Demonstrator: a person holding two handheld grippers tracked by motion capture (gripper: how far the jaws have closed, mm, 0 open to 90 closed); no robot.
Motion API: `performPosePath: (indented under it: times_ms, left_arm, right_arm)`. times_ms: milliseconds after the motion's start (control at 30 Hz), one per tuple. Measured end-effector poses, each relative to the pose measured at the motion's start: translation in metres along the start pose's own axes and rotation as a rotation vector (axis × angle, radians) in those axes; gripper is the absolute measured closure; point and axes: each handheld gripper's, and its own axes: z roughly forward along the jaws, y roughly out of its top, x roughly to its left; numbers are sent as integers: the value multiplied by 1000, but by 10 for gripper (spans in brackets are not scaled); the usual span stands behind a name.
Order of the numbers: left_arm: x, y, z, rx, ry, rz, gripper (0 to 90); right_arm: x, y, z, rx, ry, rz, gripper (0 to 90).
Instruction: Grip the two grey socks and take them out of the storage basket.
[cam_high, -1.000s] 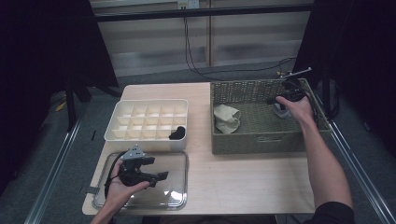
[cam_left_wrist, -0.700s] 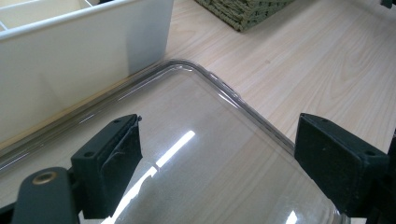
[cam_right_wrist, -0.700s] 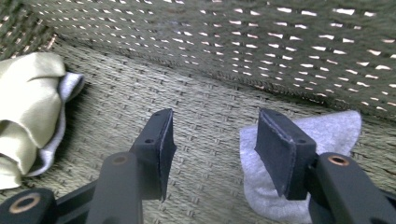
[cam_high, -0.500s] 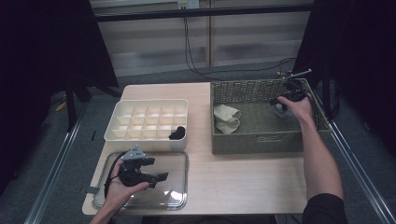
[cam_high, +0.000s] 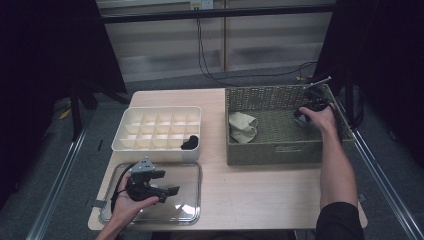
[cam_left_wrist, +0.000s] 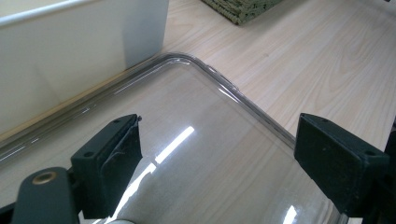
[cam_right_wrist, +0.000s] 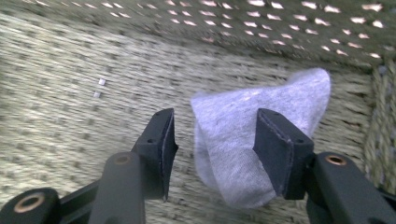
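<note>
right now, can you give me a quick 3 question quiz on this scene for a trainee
1. True or false: the right gripper has its jaws open around the grey sock in the wicker basket.
2. Which thing lies under the left gripper? A) the clear lid B) the beige sock C) the divided white box
3. Fill in: the dark item sits in a compartment of the white box's ____ row, the one closest to the person.

Key
1. True; the jaws stand apart on either side of the sock.
2. A
3. near (front)
</note>
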Motion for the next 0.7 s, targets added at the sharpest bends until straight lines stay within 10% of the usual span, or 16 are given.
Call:
performPosePath:
  times_ms: [333,700]
  left_arm:
    - [0,0,1,8,-1,2,148]
    - [0,-2,0,9,2,-1,148]
  right_arm:
    - [1,-2,19,156,-52,-13,629]
    - [7,-2,19,178,-96,-61,865]
